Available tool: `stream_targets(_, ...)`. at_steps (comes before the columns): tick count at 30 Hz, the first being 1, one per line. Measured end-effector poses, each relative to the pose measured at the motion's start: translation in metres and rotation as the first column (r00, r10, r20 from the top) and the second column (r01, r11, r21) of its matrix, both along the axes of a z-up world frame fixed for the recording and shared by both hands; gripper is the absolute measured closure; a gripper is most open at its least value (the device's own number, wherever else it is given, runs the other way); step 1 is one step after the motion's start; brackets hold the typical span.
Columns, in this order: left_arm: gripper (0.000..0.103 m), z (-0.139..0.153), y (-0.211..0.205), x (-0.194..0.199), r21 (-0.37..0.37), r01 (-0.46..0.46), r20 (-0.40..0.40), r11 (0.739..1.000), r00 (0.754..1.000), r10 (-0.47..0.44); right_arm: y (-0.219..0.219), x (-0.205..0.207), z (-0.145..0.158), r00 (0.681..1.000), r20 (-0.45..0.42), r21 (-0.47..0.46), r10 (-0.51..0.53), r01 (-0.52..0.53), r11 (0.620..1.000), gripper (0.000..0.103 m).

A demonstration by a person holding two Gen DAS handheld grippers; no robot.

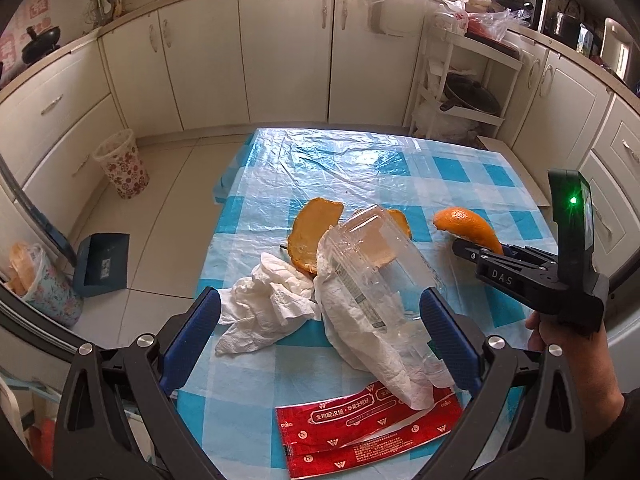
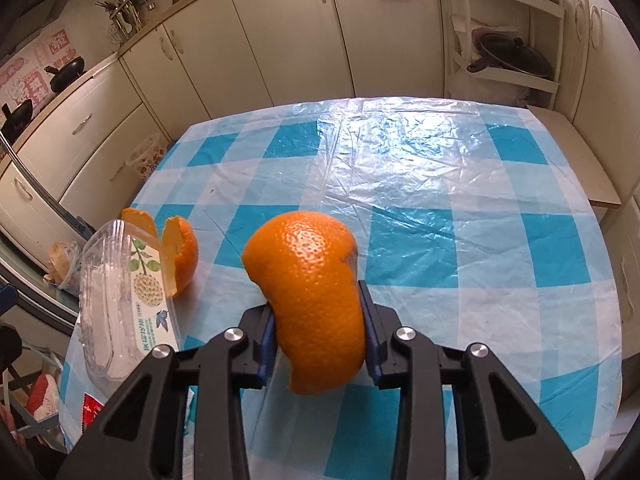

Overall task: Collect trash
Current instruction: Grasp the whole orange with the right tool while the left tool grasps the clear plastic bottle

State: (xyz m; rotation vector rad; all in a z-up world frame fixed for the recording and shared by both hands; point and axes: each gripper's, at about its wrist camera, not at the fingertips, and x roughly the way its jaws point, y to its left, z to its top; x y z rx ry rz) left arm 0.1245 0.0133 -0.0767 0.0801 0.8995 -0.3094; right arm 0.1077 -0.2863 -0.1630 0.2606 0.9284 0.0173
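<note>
My right gripper (image 2: 320,320) is shut on a large piece of orange peel (image 2: 316,300) and holds it above the blue checked tablecloth (image 2: 440,200); this peel also shows in the left wrist view (image 1: 468,226). My left gripper (image 1: 320,320) is open, its jaws wide on either side of a clear plastic container (image 1: 380,264) and crumpled white tissues (image 1: 272,300). A second orange peel (image 1: 308,236) lies behind the container. A red wrapper (image 1: 368,436) lies at the near table edge. The container (image 2: 120,300) and second peel (image 2: 180,248) show at the left of the right wrist view.
A floral waste bin (image 1: 122,164) stands on the floor left of the table, with a blue dustpan (image 1: 102,264) nearer. Cabinets line the walls. A white shelf rack (image 1: 460,80) with a pan stands behind the table's far right corner.
</note>
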Motion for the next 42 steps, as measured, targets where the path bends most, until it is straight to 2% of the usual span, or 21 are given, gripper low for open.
stream_targets(9, 0.007, -0.015, 0.005, 0.004, -0.157, -0.018, -0.134, 0.987, 0.991, -0.003, -0.015, -0.024, 0.021, 0.999, 0.044, 0.006, 0.0, 0.0, 1.0, 0.07)
stream_targets(15, 0.007, -0.024, -0.019, 0.01, -0.228, -0.047, -0.2, 0.972, 0.98, 0.001, -0.028, -0.042, 0.026, 0.999, 0.054, 0.016, -0.006, 0.005, 1.0, 0.07)
stream_targets(18, 0.007, -0.025, -0.038, 0.015, -0.214, -0.069, -0.201, 0.974, 0.979, 0.025, -0.039, -0.051, 0.029, 0.998, 0.059, 0.02, -0.018, 0.017, 1.0, 0.07)
stream_targets(27, 0.007, -0.047, -0.072, 0.038, -0.095, -0.203, -0.212, 0.975, 0.961, 0.179, -0.071, -0.064, 0.03, 0.998, 0.049, 0.067, -0.034, 0.031, 0.997, 0.069)
stream_targets(31, 0.007, -0.058, -0.078, 0.043, -0.062, -0.21, -0.228, 0.976, 0.955, 0.191, -0.072, -0.062, 0.034, 0.998, 0.068, 0.079, -0.016, 0.011, 0.997, 0.069)
stream_targets(32, 0.008, -0.059, -0.077, 0.043, -0.071, -0.212, -0.231, 0.975, 0.954, 0.19, -0.07, -0.061, 0.036, 0.997, 0.076, 0.08, -0.014, 0.007, 0.997, 0.069)
stream_targets(36, 0.041, -0.059, -0.074, 0.046, -0.082, -0.21, -0.233, 0.974, 0.955, 0.186, -0.068, -0.059, 0.041, 0.995, 0.095, 0.079, 0.003, -0.011, 0.997, 0.069)
stream_targets(42, 0.044, -0.051, -0.067, 0.043, -0.151, -0.169, -0.228, 0.974, 0.965, 0.132, -0.075, -0.066, 0.044, 0.995, 0.103, 0.072, -0.014, 0.007, 0.997, 0.069)
